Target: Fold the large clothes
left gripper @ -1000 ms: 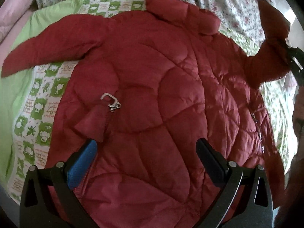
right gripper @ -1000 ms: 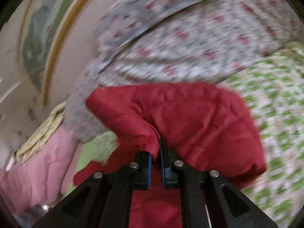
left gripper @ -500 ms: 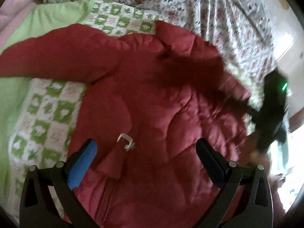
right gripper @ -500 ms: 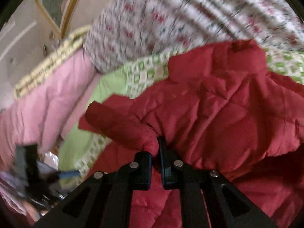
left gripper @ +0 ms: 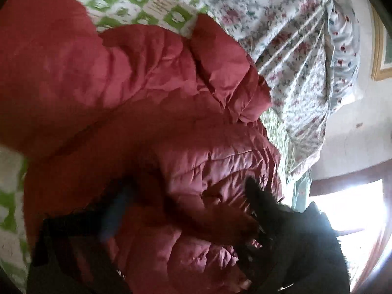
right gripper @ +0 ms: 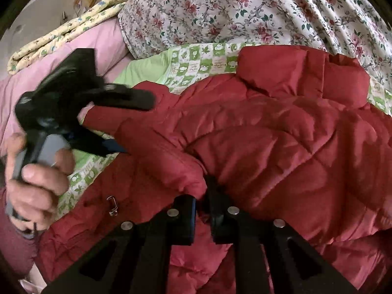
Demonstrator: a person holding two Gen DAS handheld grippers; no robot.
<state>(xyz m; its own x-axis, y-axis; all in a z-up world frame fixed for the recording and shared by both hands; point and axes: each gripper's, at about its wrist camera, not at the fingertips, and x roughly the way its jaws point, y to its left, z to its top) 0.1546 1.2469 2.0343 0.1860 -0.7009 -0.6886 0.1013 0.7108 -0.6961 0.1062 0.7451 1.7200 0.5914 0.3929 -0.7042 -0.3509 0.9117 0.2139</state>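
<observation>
While two grippers work, one red jacket (right gripper: 281, 134) lies spread.

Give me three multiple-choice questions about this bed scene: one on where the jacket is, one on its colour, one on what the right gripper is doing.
1. Where does the jacket lie?
A. On a green-and-white checked blanket
B. On a bare wooden floor
C. Over a chair back

2. What colour is the jacket?
A. Blue
B. Black
C. Red

3. What state is the right gripper in?
A. Wide open and empty
B. Shut on a sleeve of the jacket
C. Shut on a pillow

Answers:
1 A: the checked blanket shows along the jacket's top and left edges.
2 C: the whole quilted shell is red in both views.
3 B: the jaws stand close together with the sleeve's end pinched between them, the sleeve lying across the jacket's body.
</observation>
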